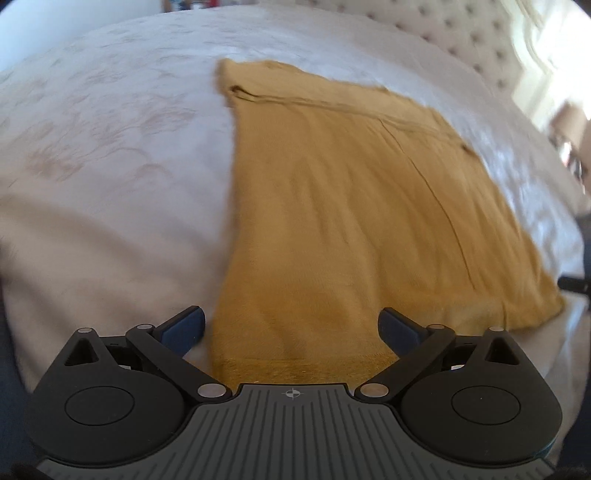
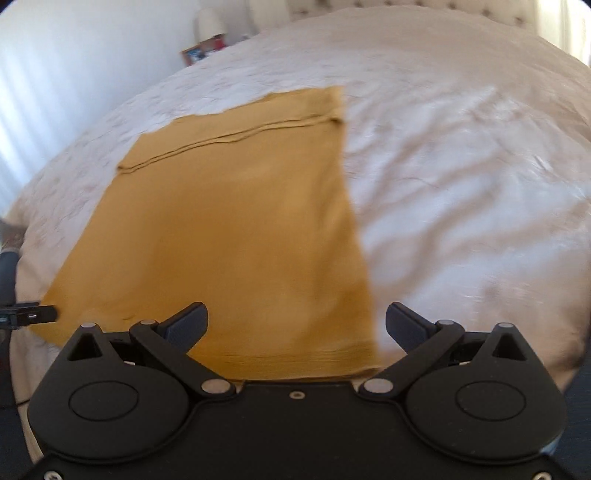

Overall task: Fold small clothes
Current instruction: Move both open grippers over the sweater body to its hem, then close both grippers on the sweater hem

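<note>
A mustard-yellow garment [image 1: 351, 206] lies flat on the bed, folded into a long rectangle with a seam or folded edge across its far end. It also shows in the right wrist view [image 2: 229, 229]. My left gripper [image 1: 293, 328] is open, its fingers astride the garment's near left corner by the hem. My right gripper [image 2: 297, 325] is open, astride the garment's near right corner. Neither holds cloth. The left gripper's tip [image 2: 33, 314] shows at the far left of the right wrist view.
The garment rests on a white patterned bedspread [image 1: 110, 147] with wrinkles on the right side [image 2: 461, 184]. A tufted headboard [image 1: 461, 33] stands at the far end. A nightstand with a lamp [image 2: 208, 26] is beyond the bed.
</note>
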### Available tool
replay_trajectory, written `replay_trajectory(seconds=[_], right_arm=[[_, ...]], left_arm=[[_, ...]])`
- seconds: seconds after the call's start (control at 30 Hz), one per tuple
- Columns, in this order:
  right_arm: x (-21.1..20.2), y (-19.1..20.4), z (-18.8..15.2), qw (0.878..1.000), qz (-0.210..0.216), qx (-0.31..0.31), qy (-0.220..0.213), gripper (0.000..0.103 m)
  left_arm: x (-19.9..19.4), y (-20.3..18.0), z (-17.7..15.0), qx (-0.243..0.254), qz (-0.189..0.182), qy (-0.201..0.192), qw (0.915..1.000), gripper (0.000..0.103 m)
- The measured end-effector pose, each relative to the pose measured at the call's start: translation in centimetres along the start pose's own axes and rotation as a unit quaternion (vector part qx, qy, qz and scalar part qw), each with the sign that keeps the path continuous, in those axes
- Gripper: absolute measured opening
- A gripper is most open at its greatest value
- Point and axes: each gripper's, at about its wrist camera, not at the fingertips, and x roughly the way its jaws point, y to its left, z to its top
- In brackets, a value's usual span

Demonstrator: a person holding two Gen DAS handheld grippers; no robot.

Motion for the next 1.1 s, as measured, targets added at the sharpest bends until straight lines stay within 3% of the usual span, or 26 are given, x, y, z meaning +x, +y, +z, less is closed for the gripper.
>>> replay_trajectory(seconds=[0.07,0.2,0.53,0.57,0.6,0.63,0.67,0.7,0.77,0.83,0.97,1.03,1.1], right_arm=[[0.6,-1.5,0.2,1.000,-0.001,0.017,0.019,0.089],[1.7,-3.5,0.2,0.997,0.024,0.066,0.042,0.080],[2.7,-2.8,-0.3,0.995,0.060,0.056,0.064,0.079],[2.8,-2.8,-0.3,0.994,0.062,0.056,0.064,0.073],[2.8,-2.8,-0.3,0.994,0.063,0.057,0.065,0.067],[2.7,-2.8,-0.2,0.994,0.064,0.059,0.065,0.053],[2.7,-2.9,-0.2,0.994,0.066,0.065,0.066,0.028],[2.8,-3.2,-0.3,0.992,0.073,0.072,0.067,0.016],[2.8,-3.1,-0.1,0.990,0.092,0.084,0.071,0.017],[1.8,-2.4,0.7,0.987,0.123,0.081,0.059,0.017],[-3.1,-1.7,3.3,0.982,0.171,0.077,-0.025,0.017],[-3.7,-2.4,3.6,0.986,0.144,0.078,-0.027,0.017],[-2.7,-3.2,3.1,0.993,0.092,0.075,0.000,0.017]], left_arm=[[-0.3,0.6,-0.1,-0.013,0.000,-0.004,0.9999,0.101],[0.4,1.9,-0.2,-0.045,0.001,0.021,0.9988,0.101],[1.8,1.5,0.2,-0.027,-0.010,0.036,0.9989,0.100],[1.7,1.4,0.1,-0.024,-0.016,0.034,0.9990,0.090],[1.5,1.2,0.0,-0.020,-0.019,0.027,0.9993,0.070],[1.3,1.0,0.0,-0.016,-0.016,0.021,0.9995,0.062],[1.3,0.9,0.1,-0.017,-0.012,0.017,0.9996,0.044],[1.3,0.9,0.1,-0.021,-0.021,0.016,0.9994,0.023],[1.5,1.3,0.5,-0.064,-0.070,0.026,0.9952,0.007],[0.8,1.7,1.4,-0.112,-0.113,0.020,0.9871,0.006],[-3.2,2.9,3.7,-0.157,-0.154,-0.055,0.9741,0.006],[-3.9,4.0,3.9,-0.169,-0.137,-0.056,0.9745,0.006],[-3.3,4.6,3.3,-0.150,-0.095,-0.035,0.9835,0.006]])
